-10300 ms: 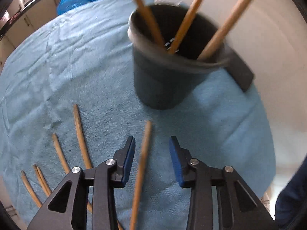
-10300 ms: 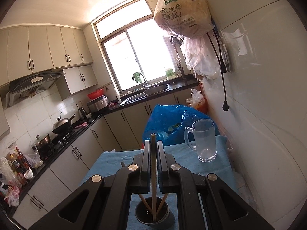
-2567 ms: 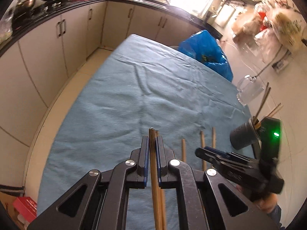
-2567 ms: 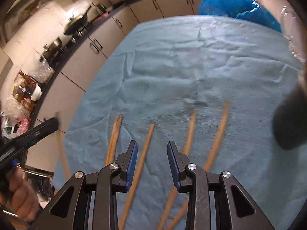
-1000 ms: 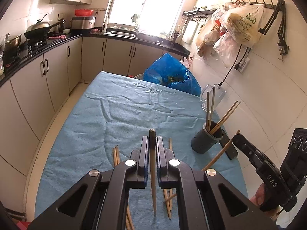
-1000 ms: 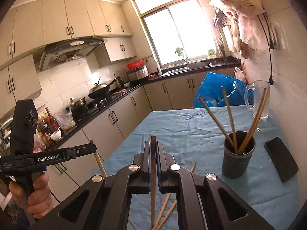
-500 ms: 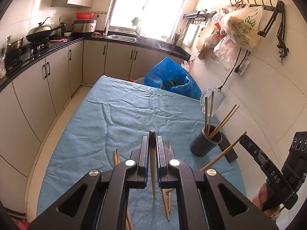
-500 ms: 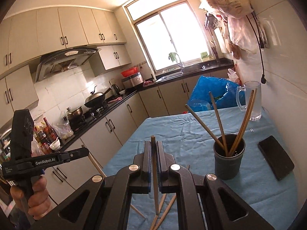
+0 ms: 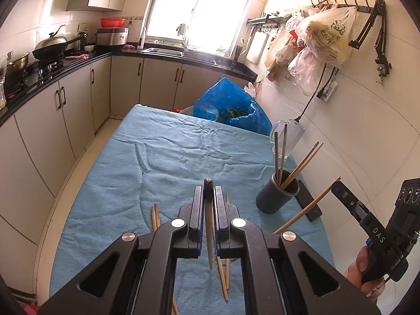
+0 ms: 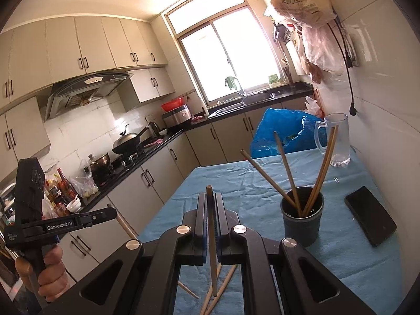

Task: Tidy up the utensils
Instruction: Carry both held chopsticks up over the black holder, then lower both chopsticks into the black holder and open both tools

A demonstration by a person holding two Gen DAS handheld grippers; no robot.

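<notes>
Four chopsticks [image 10: 288, 168] in one holder [image 10: 302, 216], one mug [image 10: 338, 139], one phone [image 10: 370, 219].

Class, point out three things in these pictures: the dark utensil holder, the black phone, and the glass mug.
utensil holder [image 10: 302, 223], right wrist view, on its front wall.
black phone [image 10: 370, 219], right wrist view, on the middle of its face.
glass mug [image 10: 338, 141], right wrist view, on its body.

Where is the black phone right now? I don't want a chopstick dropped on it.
The black phone lies flat on the blue tablecloth near the table's right edge in the right wrist view, just right of the dark chopstick holder, by the white wall.
</notes>
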